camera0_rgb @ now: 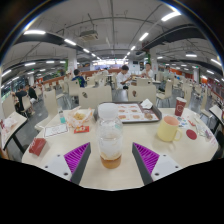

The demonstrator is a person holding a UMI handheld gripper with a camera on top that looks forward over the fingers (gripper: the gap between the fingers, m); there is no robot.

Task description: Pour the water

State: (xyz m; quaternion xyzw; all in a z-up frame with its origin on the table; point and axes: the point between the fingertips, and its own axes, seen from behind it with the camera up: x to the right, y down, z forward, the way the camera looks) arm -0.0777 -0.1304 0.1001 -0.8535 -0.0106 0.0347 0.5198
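Note:
A clear plastic bottle (110, 142) with a little amber liquid at its bottom stands upright on the pale round table (125, 178), between my two fingers with a gap at either side. My gripper (111, 158) is open; its purple pads (76, 156) flank the bottle's base. Beyond my right finger stands a cup of yellowish liquid (168, 128).
On the table lie a red packet (38, 146) at the left, a food box (80, 118), papers (55, 129) and a red cup (180, 106). Beyond are canteen tables, chairs and seated people (122, 76).

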